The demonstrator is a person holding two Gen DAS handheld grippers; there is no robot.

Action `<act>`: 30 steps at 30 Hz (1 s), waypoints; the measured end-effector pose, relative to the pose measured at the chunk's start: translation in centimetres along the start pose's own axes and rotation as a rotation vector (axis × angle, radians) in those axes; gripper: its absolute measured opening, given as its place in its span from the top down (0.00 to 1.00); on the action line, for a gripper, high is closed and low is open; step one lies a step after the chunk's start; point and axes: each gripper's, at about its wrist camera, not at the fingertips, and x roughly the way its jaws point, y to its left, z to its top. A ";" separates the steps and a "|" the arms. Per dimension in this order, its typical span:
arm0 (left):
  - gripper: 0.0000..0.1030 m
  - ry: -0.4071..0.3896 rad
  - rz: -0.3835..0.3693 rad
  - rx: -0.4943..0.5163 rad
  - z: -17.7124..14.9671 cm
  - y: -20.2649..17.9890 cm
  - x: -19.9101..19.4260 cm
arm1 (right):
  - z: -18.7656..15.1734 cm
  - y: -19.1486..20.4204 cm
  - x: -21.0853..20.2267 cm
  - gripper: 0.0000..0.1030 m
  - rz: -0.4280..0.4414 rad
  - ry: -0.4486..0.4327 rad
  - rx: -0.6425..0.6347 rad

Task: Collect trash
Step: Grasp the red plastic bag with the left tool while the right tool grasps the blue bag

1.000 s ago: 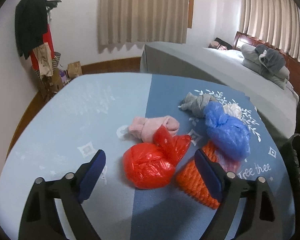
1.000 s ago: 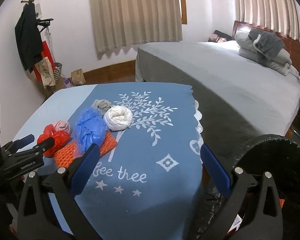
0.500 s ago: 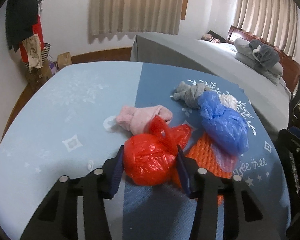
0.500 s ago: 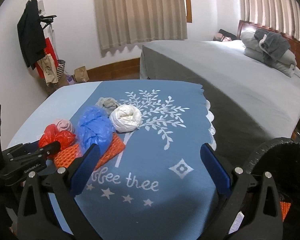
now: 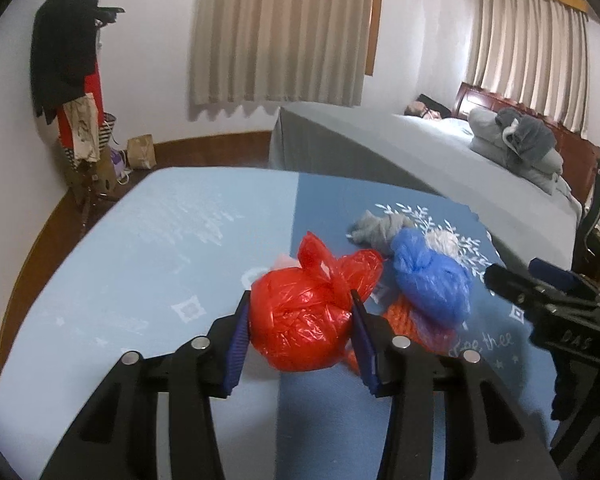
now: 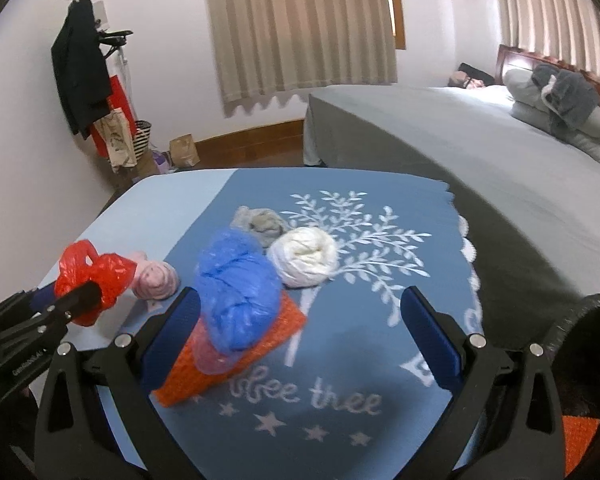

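Observation:
A knotted red plastic bag (image 5: 300, 320) sits between the blue pads of my left gripper (image 5: 300, 312), which is shut on it just over the blue tablecloth (image 5: 160, 248). The right wrist view shows the same red bag (image 6: 92, 272) in the left gripper (image 6: 72, 300) at far left. My right gripper (image 6: 300, 300) stands open, its left pad beside a blue plastic bag (image 6: 236, 288) that rests on an orange mesh piece (image 6: 228, 356). A pink roll (image 6: 158, 280), a grey bundle (image 6: 260, 220) and a white ball (image 6: 304, 256) lie nearby.
A black round bin (image 6: 588, 328) stands off the table's right edge. A grey bed (image 6: 480, 152) with stacked pillows fills the right side. A coat rack (image 6: 84, 76) and paper bags stand by the far wall. The right gripper (image 5: 540, 292) shows at the left wrist view's right edge.
My left gripper closed from wide open onto the red bag and then rose slightly with it. The right gripper slid left, so the blue bag is now beside its left pad.

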 end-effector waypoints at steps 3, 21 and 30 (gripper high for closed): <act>0.56 -0.010 0.008 -0.014 0.3 0.7 0.0 | 0.0 0.8 0.7 0.06 0.009 0.005 -0.009; 0.56 -0.026 0.036 -0.040 0.1 1.1 -0.4 | 0.0 3.5 3.8 0.58 0.099 0.112 -0.047; 0.56 -0.042 0.036 -0.038 0.3 0.3 -1.2 | 1.1 2.9 0.5 0.63 0.130 0.053 -0.028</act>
